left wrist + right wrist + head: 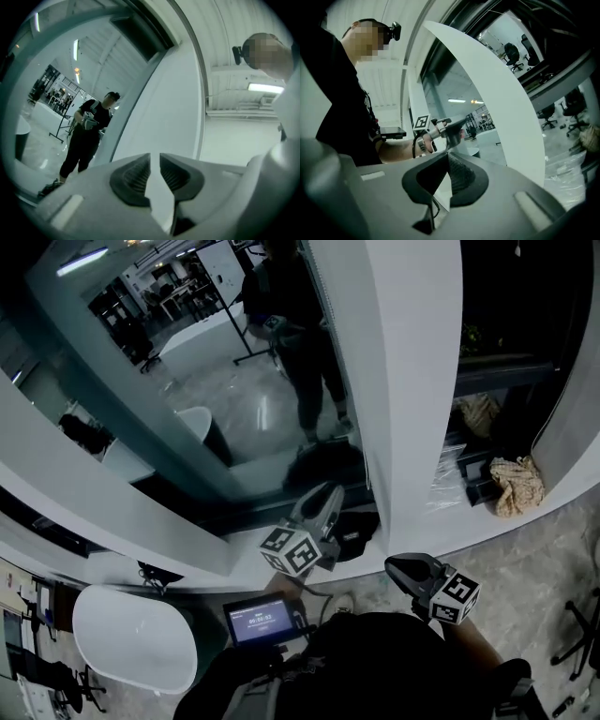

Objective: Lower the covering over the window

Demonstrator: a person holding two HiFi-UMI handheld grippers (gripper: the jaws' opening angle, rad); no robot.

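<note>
The covering [412, 381] is a white blind panel hanging in front of the dark window glass [234, 381], which mirrors the person. It also fills the middle of the left gripper view as a pale sheet [159, 108] and arcs across the right gripper view [497, 93]. My left gripper [323, 507] is raised toward the blind's left edge near the sill. Its jaws stand slightly apart [155, 157] with nothing between them. My right gripper [412, 570] sits lower and to the right, its tips meeting [447, 154] on nothing. From there the left gripper [450, 129] shows held level.
A crumpled cloth [517, 486] and clear plastic [450, 474] lie on the sill at the right. A dark object [356, 526] sits below the blind. A white round table [131, 638] and a small lit screen [261, 622] are near my body. A chair base [581, 634] stands at far right.
</note>
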